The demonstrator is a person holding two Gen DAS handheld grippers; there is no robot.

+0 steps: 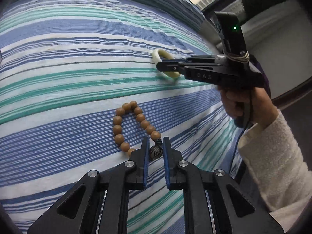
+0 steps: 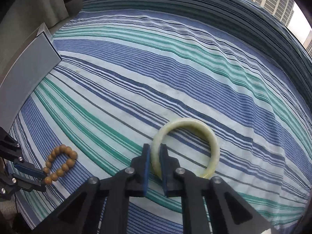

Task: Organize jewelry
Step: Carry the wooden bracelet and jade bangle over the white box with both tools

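Jade bangle and bead bracelet on striped bedsheet, each pinched by one set of tongs.
Right tongs narrow, clamped across bangle's near-left rim; ring lies flat, rest of it extending far-right of the tips. Left tongs narrow around bracelet's dark carved bead, near end of the loop; long axis runs away from tips toward far-left. Bangle sits far-right of the beads, well apart. Grey box at far left edge; nothing blocks either lift. Hand in white sleeve holds right tool.
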